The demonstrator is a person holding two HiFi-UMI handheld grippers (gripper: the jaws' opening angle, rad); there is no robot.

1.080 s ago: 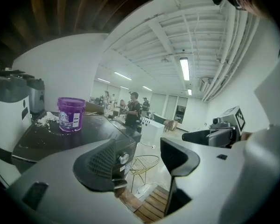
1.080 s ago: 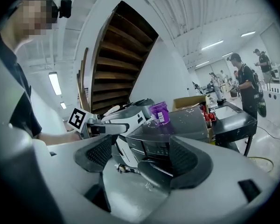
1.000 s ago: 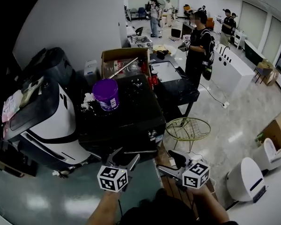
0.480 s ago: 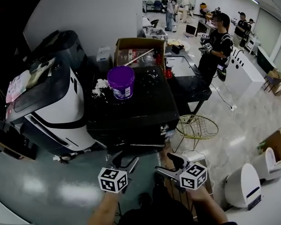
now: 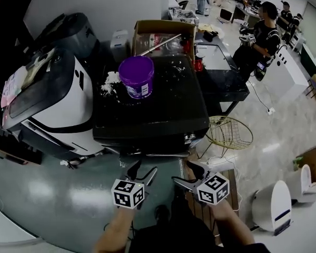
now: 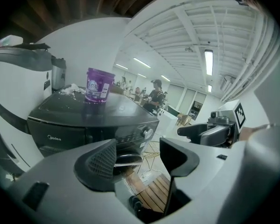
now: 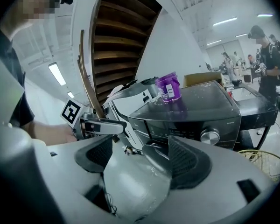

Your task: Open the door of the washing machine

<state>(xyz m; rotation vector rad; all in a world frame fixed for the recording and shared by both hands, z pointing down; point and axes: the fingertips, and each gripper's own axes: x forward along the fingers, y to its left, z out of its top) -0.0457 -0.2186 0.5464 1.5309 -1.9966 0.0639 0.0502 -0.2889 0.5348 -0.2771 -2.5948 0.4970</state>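
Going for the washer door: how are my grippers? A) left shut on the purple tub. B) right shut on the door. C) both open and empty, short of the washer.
C: the left gripper and right gripper both show jaws apart, nothing between them, the washing machine ahead untouched.

Washing machine door hidden under the top in head view, partly behind jaws elsewhere; purple tub label unreadable.
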